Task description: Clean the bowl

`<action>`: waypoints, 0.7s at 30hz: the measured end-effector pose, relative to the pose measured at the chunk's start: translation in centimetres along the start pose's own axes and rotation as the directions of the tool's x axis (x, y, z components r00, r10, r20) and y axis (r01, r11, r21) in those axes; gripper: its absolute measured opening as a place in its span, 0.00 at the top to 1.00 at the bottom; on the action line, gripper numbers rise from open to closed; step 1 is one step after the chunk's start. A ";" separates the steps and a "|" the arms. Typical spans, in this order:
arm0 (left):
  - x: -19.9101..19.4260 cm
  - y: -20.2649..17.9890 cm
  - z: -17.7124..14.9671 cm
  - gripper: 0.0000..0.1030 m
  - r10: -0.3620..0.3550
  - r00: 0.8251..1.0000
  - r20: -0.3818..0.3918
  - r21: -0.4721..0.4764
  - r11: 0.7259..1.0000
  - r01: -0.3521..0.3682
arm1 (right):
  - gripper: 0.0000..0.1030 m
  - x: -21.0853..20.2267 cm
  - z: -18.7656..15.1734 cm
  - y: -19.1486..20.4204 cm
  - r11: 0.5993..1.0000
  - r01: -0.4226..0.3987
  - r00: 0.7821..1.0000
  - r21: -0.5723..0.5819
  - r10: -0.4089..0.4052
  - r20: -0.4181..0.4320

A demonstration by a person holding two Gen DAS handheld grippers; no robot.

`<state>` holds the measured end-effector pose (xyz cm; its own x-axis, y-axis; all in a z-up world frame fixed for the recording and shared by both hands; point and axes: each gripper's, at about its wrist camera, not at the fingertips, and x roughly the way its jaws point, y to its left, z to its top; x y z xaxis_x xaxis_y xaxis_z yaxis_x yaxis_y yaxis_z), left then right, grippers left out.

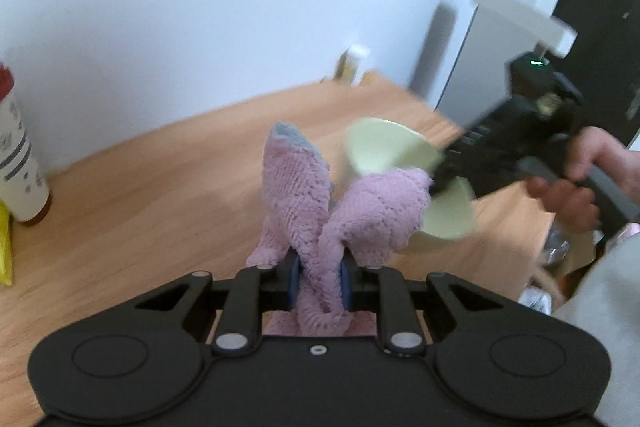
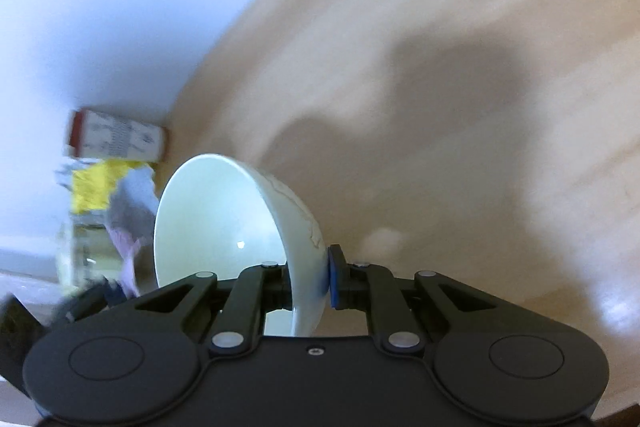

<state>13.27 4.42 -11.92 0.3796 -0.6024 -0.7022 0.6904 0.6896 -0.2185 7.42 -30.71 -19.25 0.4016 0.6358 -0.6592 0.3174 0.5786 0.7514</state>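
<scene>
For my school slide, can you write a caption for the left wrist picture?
Left hand-held gripper pinches a pink cloth beside the pale bowl held by the right hand-held gripper.

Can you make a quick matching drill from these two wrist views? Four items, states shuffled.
Items
1. cloth
2. bowl
3. tube
4. bottle

States
A. clamped by its rim in the right gripper, tilted on edge
B. standing by the wall at the far table edge
C. pink, pinched in the left gripper
D. white with grey stripes, upright at the left of the table

Pairs: 1-C, 2-A, 3-D, 4-B
</scene>
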 end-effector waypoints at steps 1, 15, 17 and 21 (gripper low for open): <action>-0.3 -0.3 0.1 0.82 -0.012 1.000 0.024 -0.019 1.000 0.013 | 0.86 -0.2 0.5 0.7 1.000 -0.020 1.000 -0.007 0.021 0.011; -1.2 -2.7 -1.7 0.82 -0.137 0.972 0.192 -0.216 0.960 0.178 | 0.86 -1.2 3.6 5.2 0.976 -0.218 0.976 -0.010 0.218 -0.025; -0.6 -2.3 -1.7 0.82 -0.159 0.961 0.228 -0.308 0.924 0.226 | 0.86 -0.8 3.5 5.6 0.974 -0.228 0.973 -0.008 0.227 -0.043; 0.1 -1.8 -1.6 0.82 -0.207 0.941 0.267 -0.373 0.879 0.299 | 0.86 -1.3 3.5 5.9 0.970 -0.243 0.970 -0.026 0.243 -0.027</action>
<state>11.12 3.81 -12.66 0.3786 -0.8171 -0.4348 0.4905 0.5755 -0.6544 11.75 -29.92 -13.86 0.4434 0.7706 -0.4578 0.1878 0.4196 0.8881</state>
